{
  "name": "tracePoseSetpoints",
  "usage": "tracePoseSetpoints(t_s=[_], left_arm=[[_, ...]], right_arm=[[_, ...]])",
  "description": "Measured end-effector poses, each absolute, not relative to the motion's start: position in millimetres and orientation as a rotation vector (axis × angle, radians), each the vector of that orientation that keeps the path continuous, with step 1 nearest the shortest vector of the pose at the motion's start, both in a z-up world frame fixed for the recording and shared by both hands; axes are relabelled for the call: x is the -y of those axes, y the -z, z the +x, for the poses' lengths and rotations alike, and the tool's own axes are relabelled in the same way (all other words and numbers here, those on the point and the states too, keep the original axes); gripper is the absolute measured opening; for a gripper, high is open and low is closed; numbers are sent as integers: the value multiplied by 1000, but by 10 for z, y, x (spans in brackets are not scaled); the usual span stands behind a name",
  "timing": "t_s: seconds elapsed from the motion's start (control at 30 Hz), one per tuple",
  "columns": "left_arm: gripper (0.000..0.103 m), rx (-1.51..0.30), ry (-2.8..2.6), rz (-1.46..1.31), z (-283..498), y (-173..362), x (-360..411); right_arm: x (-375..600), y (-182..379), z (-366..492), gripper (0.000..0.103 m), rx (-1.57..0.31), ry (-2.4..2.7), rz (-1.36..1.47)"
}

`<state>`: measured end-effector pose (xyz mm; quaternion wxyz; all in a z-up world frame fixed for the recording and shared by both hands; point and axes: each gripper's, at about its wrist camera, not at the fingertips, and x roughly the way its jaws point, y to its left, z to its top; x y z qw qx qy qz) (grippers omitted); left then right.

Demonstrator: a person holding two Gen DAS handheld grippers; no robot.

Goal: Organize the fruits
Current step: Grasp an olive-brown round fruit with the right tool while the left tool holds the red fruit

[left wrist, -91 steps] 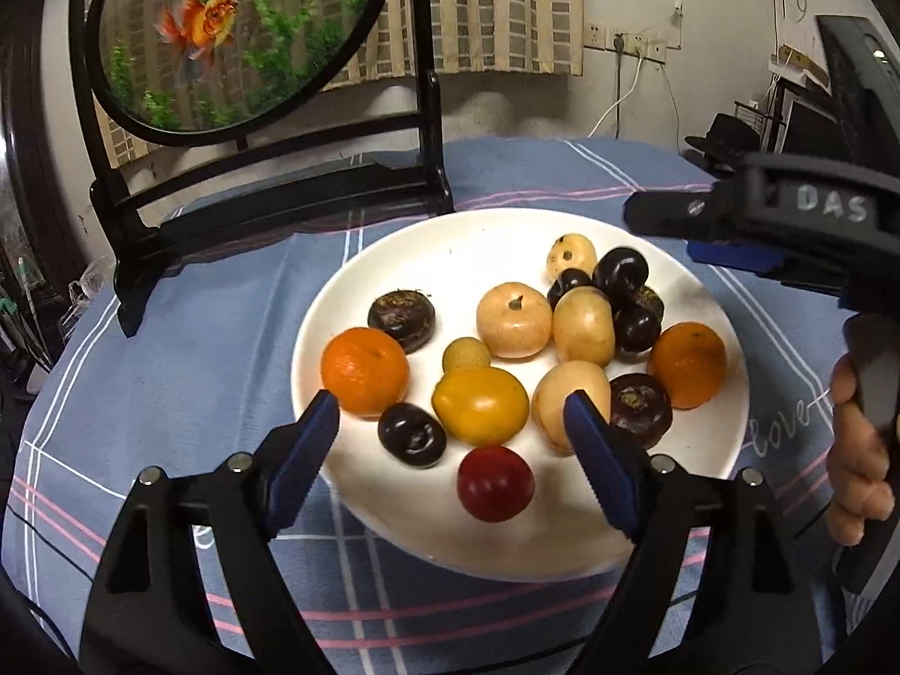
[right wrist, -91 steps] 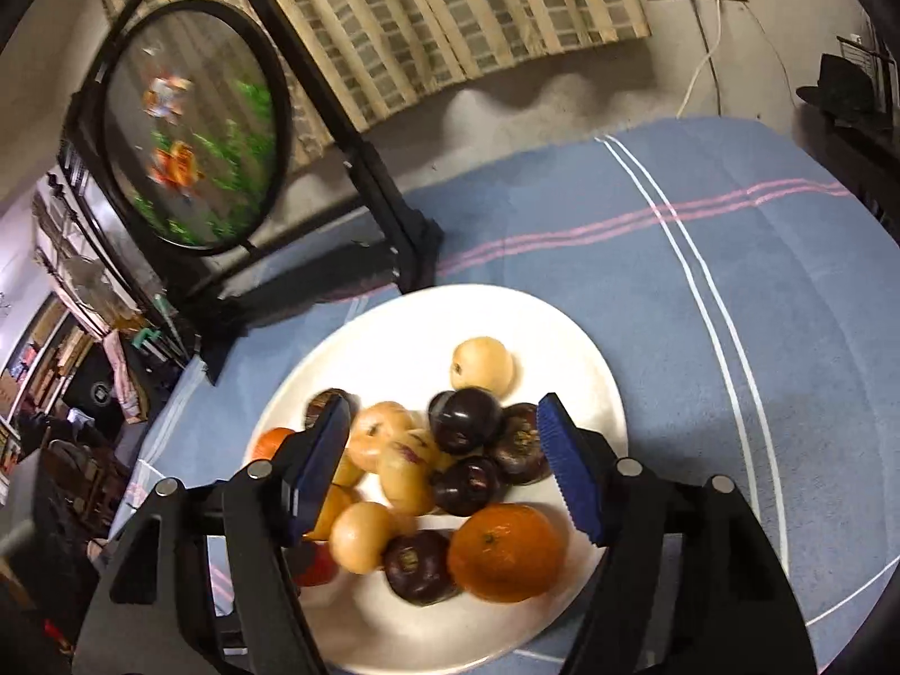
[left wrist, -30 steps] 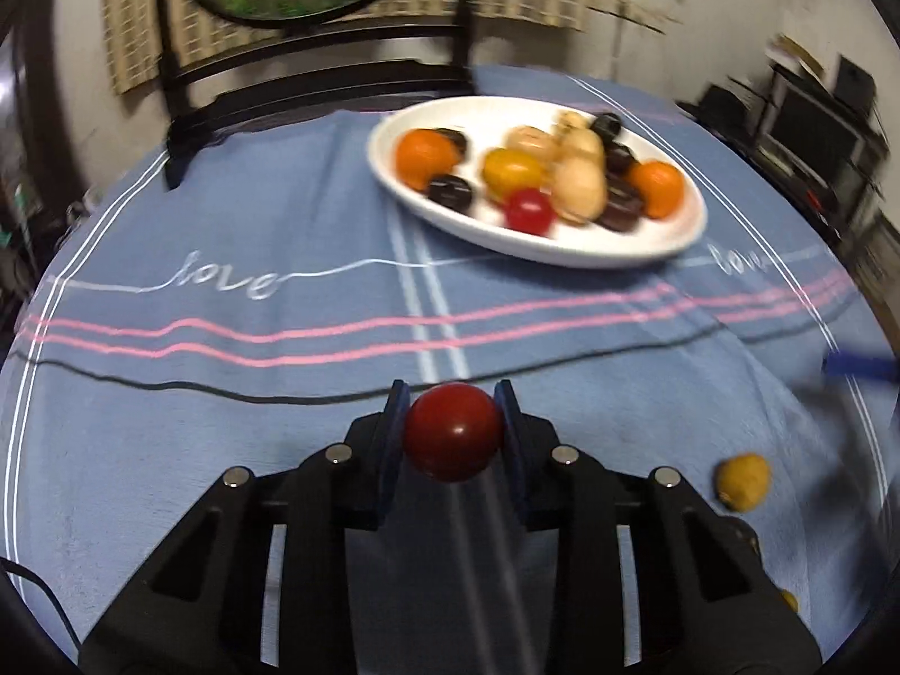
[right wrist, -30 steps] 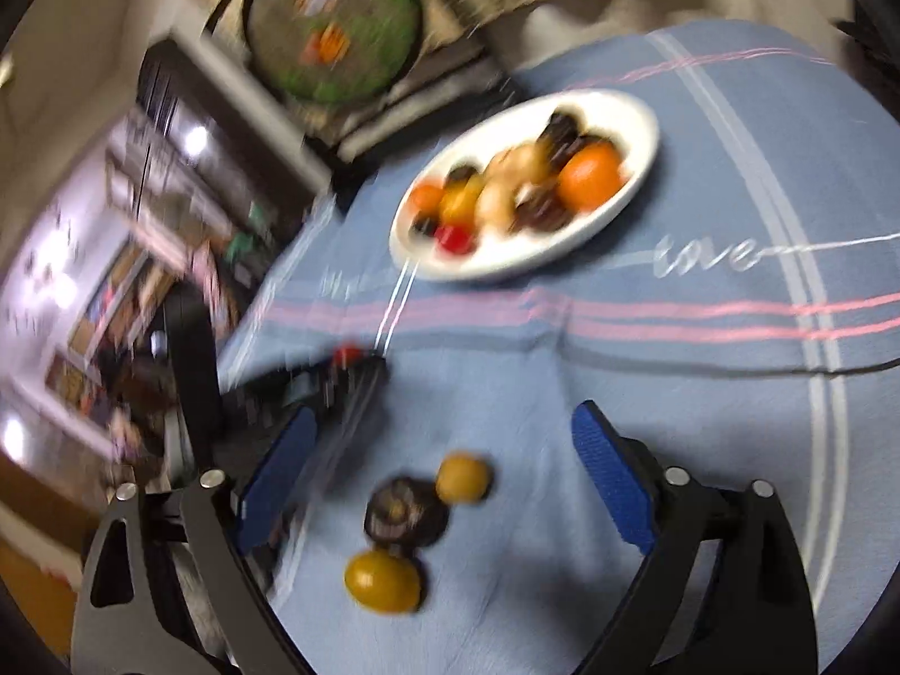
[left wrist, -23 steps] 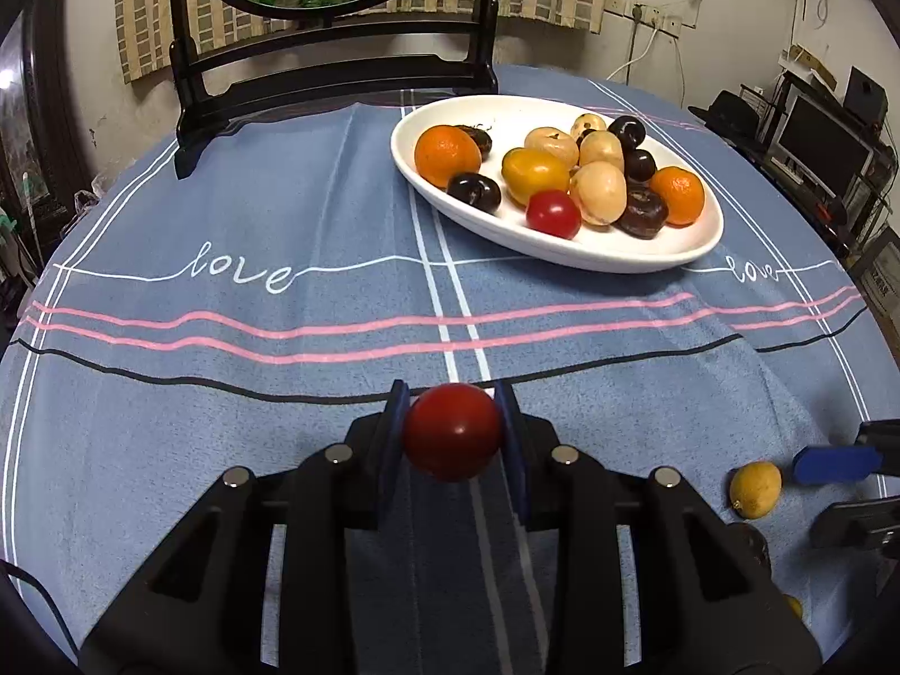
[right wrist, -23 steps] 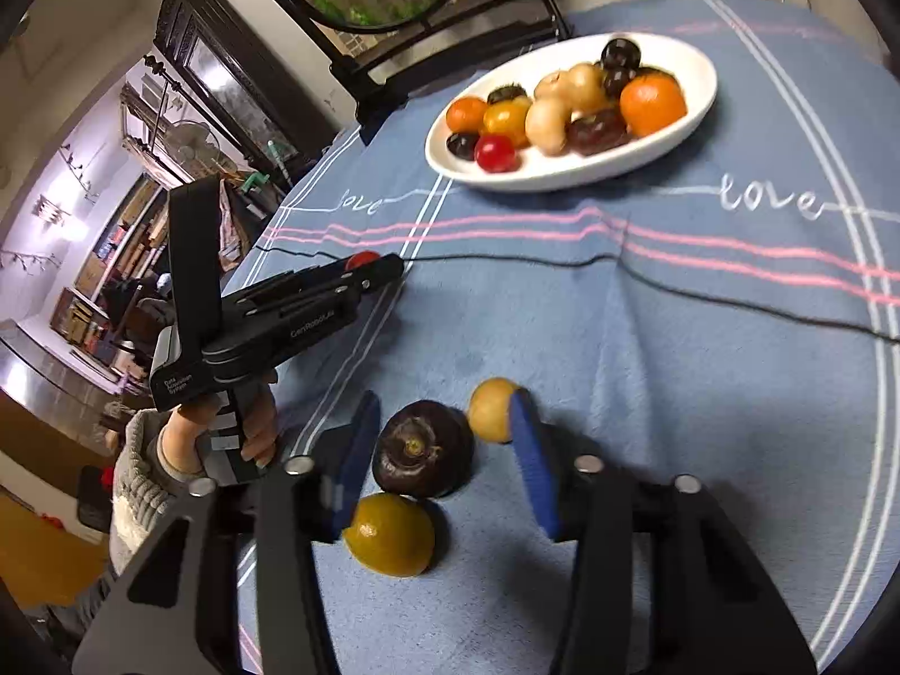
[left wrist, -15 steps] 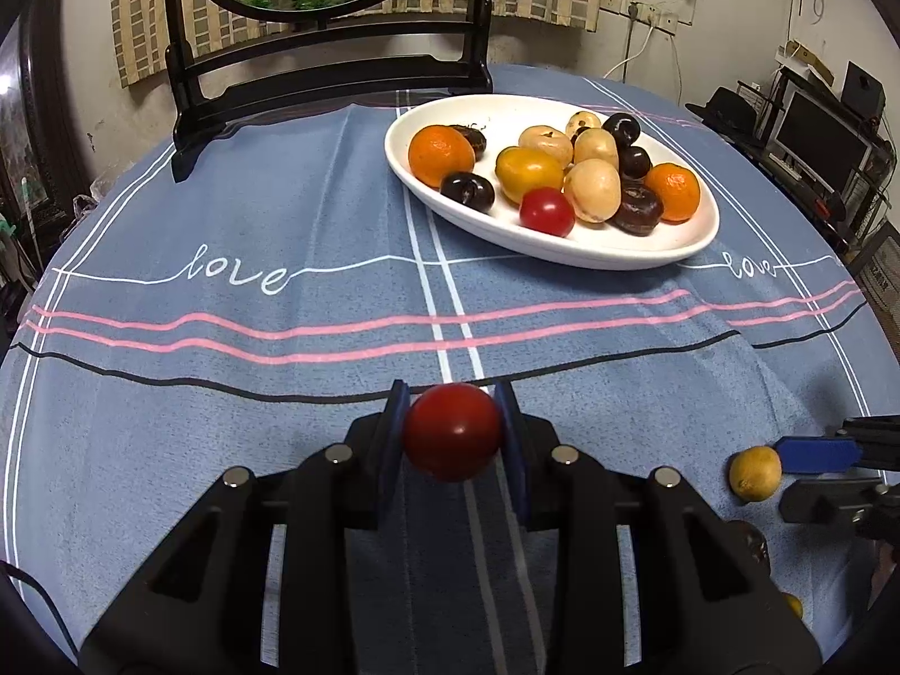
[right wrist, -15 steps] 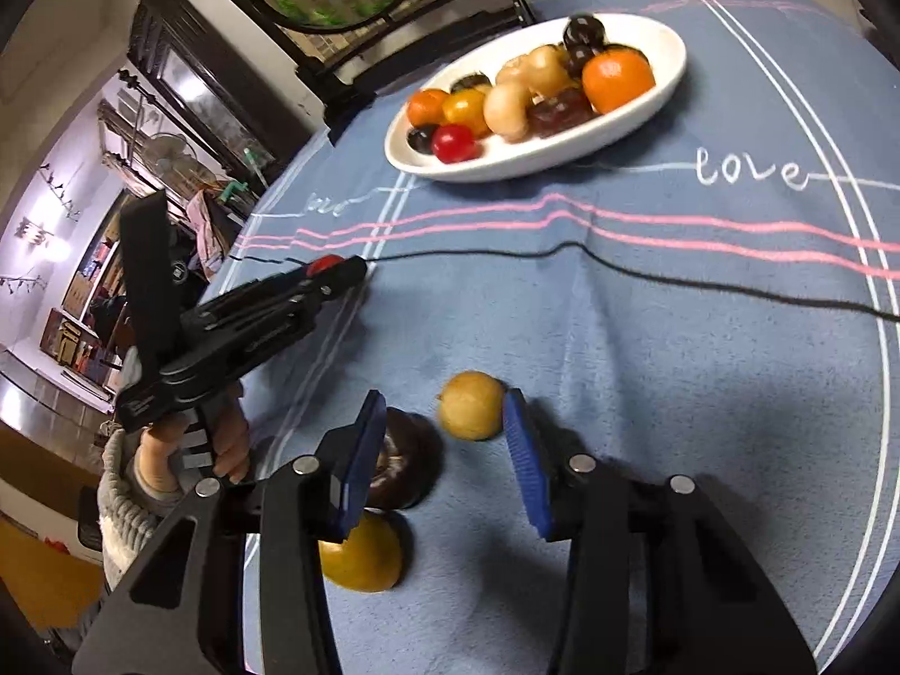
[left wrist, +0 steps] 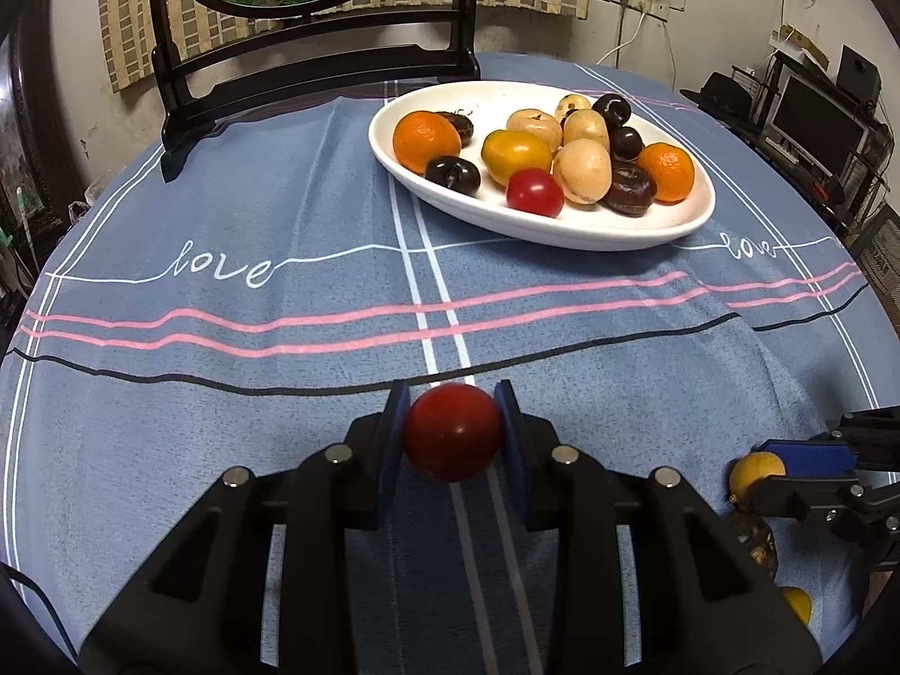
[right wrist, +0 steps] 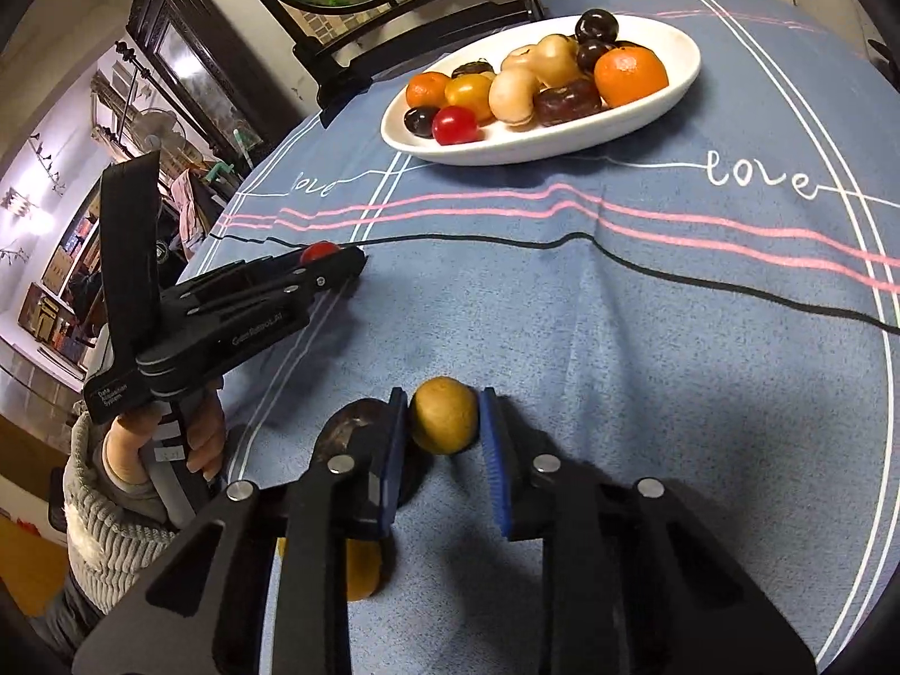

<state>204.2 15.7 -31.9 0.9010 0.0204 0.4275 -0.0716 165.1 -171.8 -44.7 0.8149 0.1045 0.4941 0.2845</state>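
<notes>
My left gripper (left wrist: 453, 432) is shut on a red round fruit (left wrist: 451, 431) and holds it over the blue tablecloth, near the front. My right gripper (right wrist: 443, 422) has closed around a small yellow-brown fruit (right wrist: 443, 421) lying on the cloth; the pads touch or nearly touch it. A dark purple fruit (right wrist: 354, 427) lies just left of the right gripper and a yellow fruit (right wrist: 360, 568) sits under its left finger. A white plate (left wrist: 590, 225) at the far side holds several fruits: oranges, dark, beige, yellow and red ones. The right gripper also shows in the left wrist view (left wrist: 810, 467).
A black stand with a round fish picture (left wrist: 315, 56) stands behind the plate. The round table's edge curves at both sides. The hand holding the left gripper (right wrist: 169, 439) is at the table's left edge. Shelves and a monitor (left wrist: 815, 124) lie beyond the right.
The right gripper's jaws have narrowed around the small yellow-brown fruit. The left gripper keeps the red fruit and has barely moved.
</notes>
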Motion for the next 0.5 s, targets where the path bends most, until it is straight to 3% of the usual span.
tracePoseSetpoints(t_s=[0.5], left_arm=[[31, -770, 77, 79, 1912, 107, -125]], right_arm=[[1920, 248, 1667, 26, -942, -573, 290]])
